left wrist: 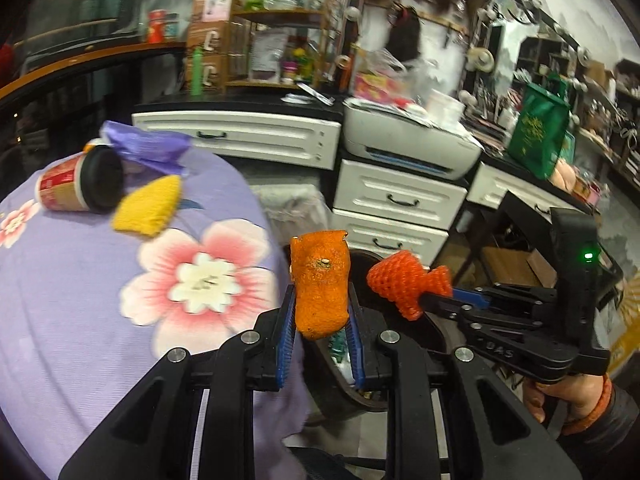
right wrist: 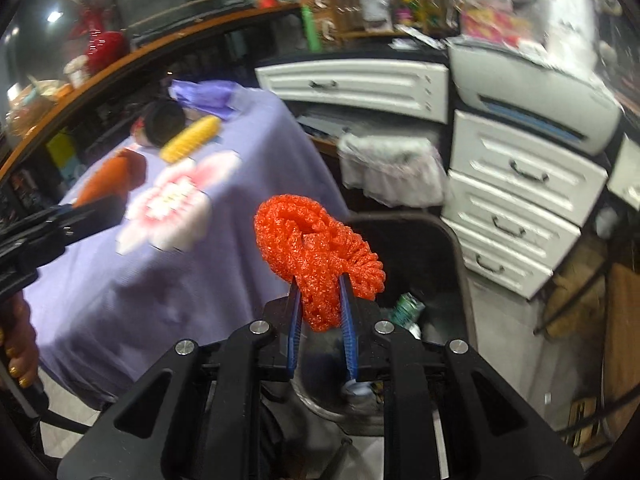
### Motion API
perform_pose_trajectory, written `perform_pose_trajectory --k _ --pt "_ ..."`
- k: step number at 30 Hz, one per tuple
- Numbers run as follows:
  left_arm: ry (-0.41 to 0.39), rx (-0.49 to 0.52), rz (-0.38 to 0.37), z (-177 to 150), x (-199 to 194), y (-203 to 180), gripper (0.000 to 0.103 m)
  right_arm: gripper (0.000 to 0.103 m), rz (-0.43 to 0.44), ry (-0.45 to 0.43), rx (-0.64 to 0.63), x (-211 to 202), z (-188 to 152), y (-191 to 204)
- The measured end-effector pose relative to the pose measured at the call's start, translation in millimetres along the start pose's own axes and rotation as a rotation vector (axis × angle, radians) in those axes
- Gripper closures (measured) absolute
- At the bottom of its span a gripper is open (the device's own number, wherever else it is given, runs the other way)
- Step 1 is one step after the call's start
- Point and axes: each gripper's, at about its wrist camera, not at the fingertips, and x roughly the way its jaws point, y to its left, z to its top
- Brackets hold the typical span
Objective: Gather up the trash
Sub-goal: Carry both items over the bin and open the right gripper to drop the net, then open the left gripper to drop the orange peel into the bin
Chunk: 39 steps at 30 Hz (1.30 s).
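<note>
A curled piece of orange peel (left wrist: pixel 320 284) stands upright, pinched in the left claw (left wrist: pixel 320 320), a crumpled red foam fruit net (right wrist: pixel 320 264) is clamped in the right claw (right wrist: pixel 320 304), and the dark trash bin (right wrist: pixel 416 248) sits open just beyond and below both claws.

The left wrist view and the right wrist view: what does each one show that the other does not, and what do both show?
Only the left wrist view shows the green bag on the counter and the right gripper from the side, with the hand that holds it.

Only the right wrist view shows the red vase on the wooden shelf.

Both show the orange peel held by the left gripper, the red foam net, the yellow foam net, the paper cup, the white drawers and the dark bin.
</note>
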Motion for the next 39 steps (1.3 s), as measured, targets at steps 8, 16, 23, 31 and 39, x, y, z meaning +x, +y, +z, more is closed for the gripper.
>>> perform_pose_trajectory --k 8,16,23,31,39 --pt "0.069 0.032 -0.031 -10 30 -25 0.08 0.084 -0.028 0.065 0.078 31 -22 -32" --pt "0.135 0.054 -0.04 -19 60 -40 0.08 0.084 -0.031 0.117 0.135 59 -41 -49" --pt "0.197 0.073 -0.044 -32 88 -51 0.08 0.049 -0.023 0.144 0.211 76 -55 -65" --pt "0.276 0.088 -0.043 -46 118 -56 0.08 0.043 -0.106 0.079 0.216 53 -49 -81" --pt "0.332 0.125 -0.046 -56 144 -67 0.08 0.041 -0.174 0.02 0.216 26 -42 -95"
